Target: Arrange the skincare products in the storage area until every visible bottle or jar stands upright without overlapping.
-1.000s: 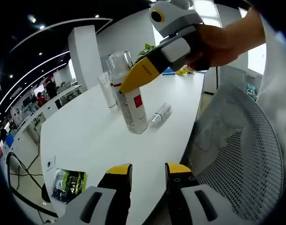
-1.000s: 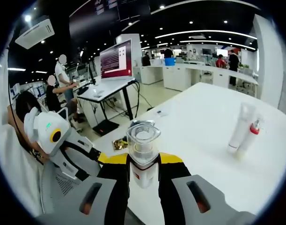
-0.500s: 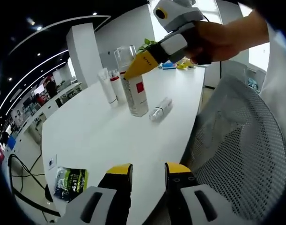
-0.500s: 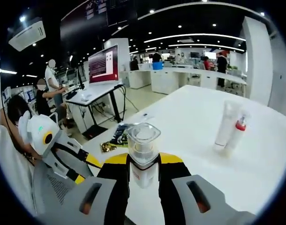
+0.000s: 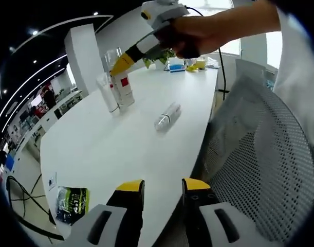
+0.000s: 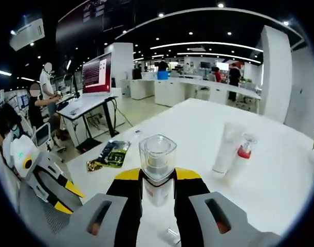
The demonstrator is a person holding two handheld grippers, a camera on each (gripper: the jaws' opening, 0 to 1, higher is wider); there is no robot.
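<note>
While the right gripper [image 6: 157, 193] pinches a white bottle [image 6: 157, 172] with a clear cap and red label upright beside two standing tubes [image 6: 229, 154], a small vial [image 5: 167, 115] lies flat mid-table [image 5: 90, 149]. The left gripper [image 5: 159, 198], jaws slightly apart, hovers empty over the near edge.

White table [image 5: 95, 149], long and curved. Green-and-black packet [image 5: 70, 204] near its edge, flat; same packet [image 6: 109, 153] in right gripper view. Grey mesh chair [image 5: 259, 154] just beside table. Small card [image 5: 52, 180] near packet. Green plant [image 5: 157, 57] at far end. Monitor [image 6: 96, 74] on a desk [image 6: 85, 105], red screen. White pillar [image 5: 84, 59] beyond.
</note>
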